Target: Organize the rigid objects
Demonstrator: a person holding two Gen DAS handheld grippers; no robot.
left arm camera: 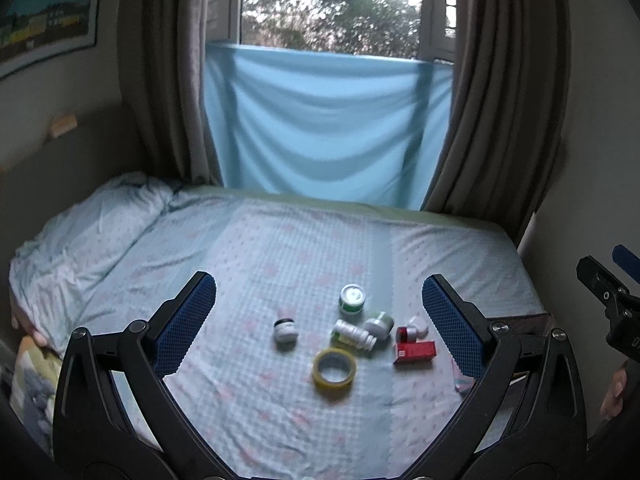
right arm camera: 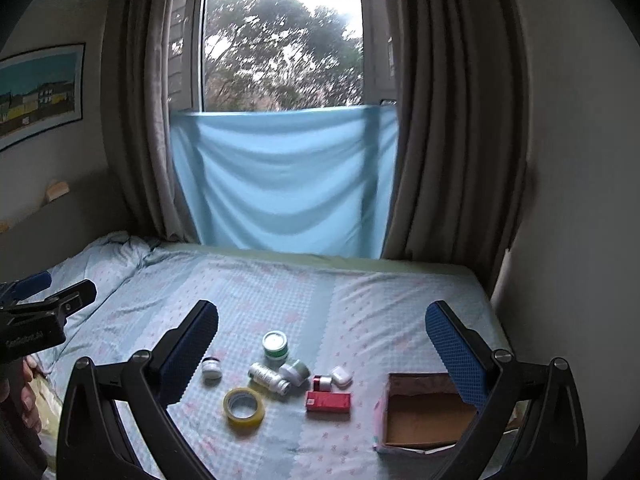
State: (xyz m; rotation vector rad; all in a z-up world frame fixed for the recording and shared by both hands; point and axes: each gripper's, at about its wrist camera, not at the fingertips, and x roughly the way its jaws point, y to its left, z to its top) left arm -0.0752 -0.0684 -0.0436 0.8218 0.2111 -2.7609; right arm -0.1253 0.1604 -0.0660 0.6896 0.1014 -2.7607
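A cluster of small objects lies on the bed: a yellow tape roll (left arm camera: 334,368) (right arm camera: 244,406), a red box (left arm camera: 415,353) (right arm camera: 328,401), a lying white bottle (left arm camera: 354,334) (right arm camera: 270,377), a green-and-white jar (left arm camera: 352,299) (right arm camera: 275,345), a small white jar (left arm camera: 285,330) (right arm camera: 211,367), a tilted green-lidded jar (left arm camera: 379,323) (right arm camera: 295,372), a small red container (right arm camera: 322,383) and a white case (right arm camera: 342,377). An open cardboard box (right arm camera: 424,412) sits to their right. My left gripper (left arm camera: 320,320) and right gripper (right arm camera: 322,348) are open, empty, above the bed.
The bed (left arm camera: 280,248) has a rumpled duvet (left arm camera: 80,240) at the left. A blue cloth (left arm camera: 328,128) and brown curtains hang behind it under a window. A wall stands close on the right. The right gripper shows at the left wrist view's right edge.
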